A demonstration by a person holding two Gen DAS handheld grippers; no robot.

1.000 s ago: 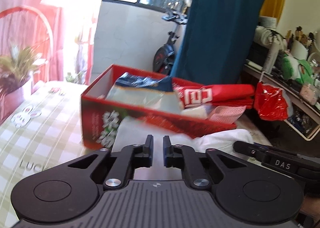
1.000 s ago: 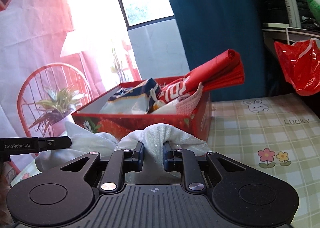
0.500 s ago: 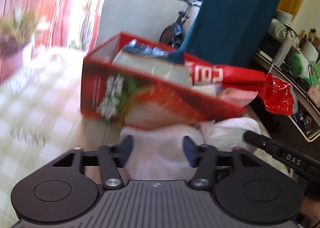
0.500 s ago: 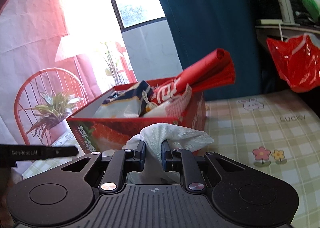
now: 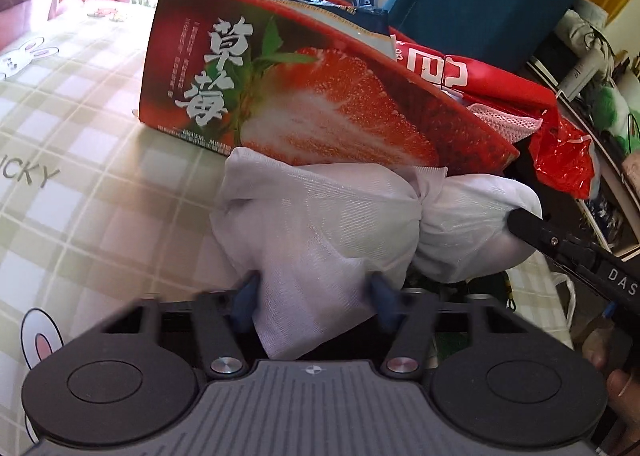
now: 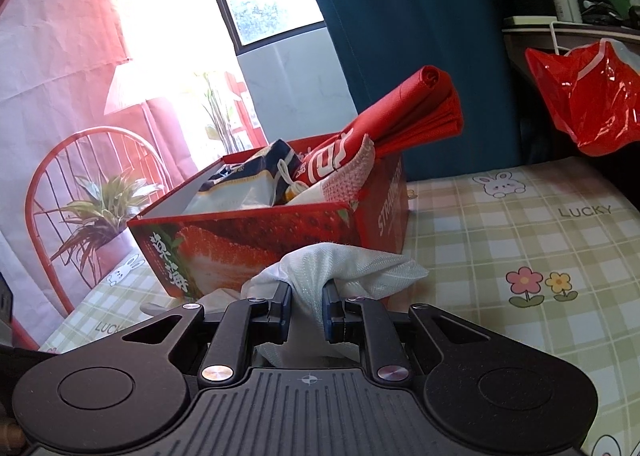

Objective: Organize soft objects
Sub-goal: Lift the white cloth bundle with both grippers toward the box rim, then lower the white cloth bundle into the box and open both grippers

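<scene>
1. A white mesh cloth (image 5: pixel 320 224), bunched and knotted near its right end, lies on a green checked tablecloth (image 5: pixel 80 160) at the centre of the left wrist view. It sits just in front of a red strawberry-printed box (image 5: pixel 280 96), touching the box's lower edge.

2. The box fills the upper middle of that view. It holds other soft things: a red folded bag (image 6: pixel 416 104) that sticks out over the far right corner, a blue and white pouch (image 6: pixel 248 180) and a pink mesh piece (image 6: pixel 348 172).

3. Farther out, a red plastic bag (image 6: pixel 588 100) hangs at the upper right of the right wrist view, a dark teal curtain (image 6: pixel 400 16) hangs behind the box, and a potted plant (image 6: pixel 100 212) stands by a red chair (image 6: pixel 52 184) at the left.

4. The left gripper (image 5: pixel 314 298) points steeply down at the cloth from the bottom of its view. Its jaws have just been closing, and the blue pads (image 5: pixel 242 300) press in on a fold of the cloth from both sides.

5. The right gripper (image 6: pixel 306 308) points more gently downward, its jaws almost together and pinching the cloth's other end, which puffs up above the fingertips. In the left view its black finger meets the cloth at the right edge.

6. The cloth spans between the two grippers, held at both ends.
</scene>
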